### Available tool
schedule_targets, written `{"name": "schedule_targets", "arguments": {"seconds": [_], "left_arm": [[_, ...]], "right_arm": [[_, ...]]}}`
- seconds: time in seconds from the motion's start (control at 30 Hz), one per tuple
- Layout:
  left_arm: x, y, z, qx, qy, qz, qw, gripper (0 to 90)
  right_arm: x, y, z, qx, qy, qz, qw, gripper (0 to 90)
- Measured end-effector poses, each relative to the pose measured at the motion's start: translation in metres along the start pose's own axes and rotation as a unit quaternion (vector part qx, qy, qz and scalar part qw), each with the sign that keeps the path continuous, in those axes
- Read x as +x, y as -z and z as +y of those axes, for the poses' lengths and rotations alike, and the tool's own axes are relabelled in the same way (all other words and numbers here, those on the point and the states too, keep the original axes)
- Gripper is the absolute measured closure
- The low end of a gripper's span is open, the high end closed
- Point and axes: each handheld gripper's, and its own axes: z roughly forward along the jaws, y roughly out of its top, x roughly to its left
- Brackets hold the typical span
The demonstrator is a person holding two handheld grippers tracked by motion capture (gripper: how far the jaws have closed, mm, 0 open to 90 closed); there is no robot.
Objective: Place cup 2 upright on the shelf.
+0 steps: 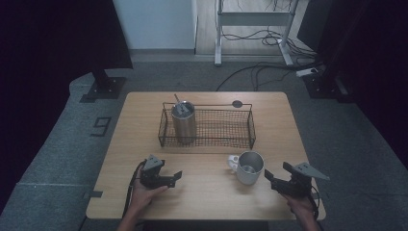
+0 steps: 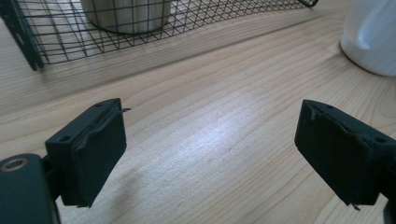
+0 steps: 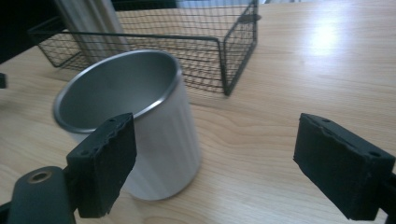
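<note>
While both tongs are gaping empty, the white mug (image 1: 250, 167) is standing upright just left of the right tongs (image 1: 270, 179), farther from the left tongs (image 1: 174, 177).

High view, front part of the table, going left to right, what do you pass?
left gripper → white mug → right gripper
</note>
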Motion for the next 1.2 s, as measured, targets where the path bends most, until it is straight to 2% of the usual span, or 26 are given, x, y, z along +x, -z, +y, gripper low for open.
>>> {"name": "schedule_targets", "arguments": {"seconds": [0.13, 0.4, 0.77, 0.87, 0.97, 1.2], "left_arm": [[-0.001, 0.000, 0.000, 0.000, 0.000, 0.000, 1.0000, 9.3], [-0.001, -0.001, -0.001, 0.003, -0.002, 0.001, 1.0000, 9.3], [-0.002, -0.003, -0.003, 0.009, -0.005, -0.001, 0.9999, 10.5], [-0.002, -0.003, -0.002, 0.007, -0.003, -0.001, 1.0000, 10.6], [-0.002, -0.004, -0.003, 0.010, -0.004, -0.001, 0.9999, 10.7], [-0.003, -0.005, -0.003, 0.013, -0.005, -0.005, 0.9999, 10.7]], "right_arm": [[0.006, 0.000, 0.002, 0.003, 0.005, 0.004, 1.0000, 12.8], [0.018, -0.001, 0.008, -0.001, -0.005, 0.037, 0.9993, 12.5], [0.029, -0.008, 0.008, 0.006, 0.008, 0.038, 0.9992, 10.5], [0.034, -0.011, 0.009, 0.008, 0.019, 0.032, 0.9993, 8.9], [0.037, -0.015, 0.009, 0.014, 0.018, 0.038, 0.9990, 7.2], [0.042, -0.023, 0.008, 0.025, 0.030, 0.030, 0.9988, 3.3]]}}
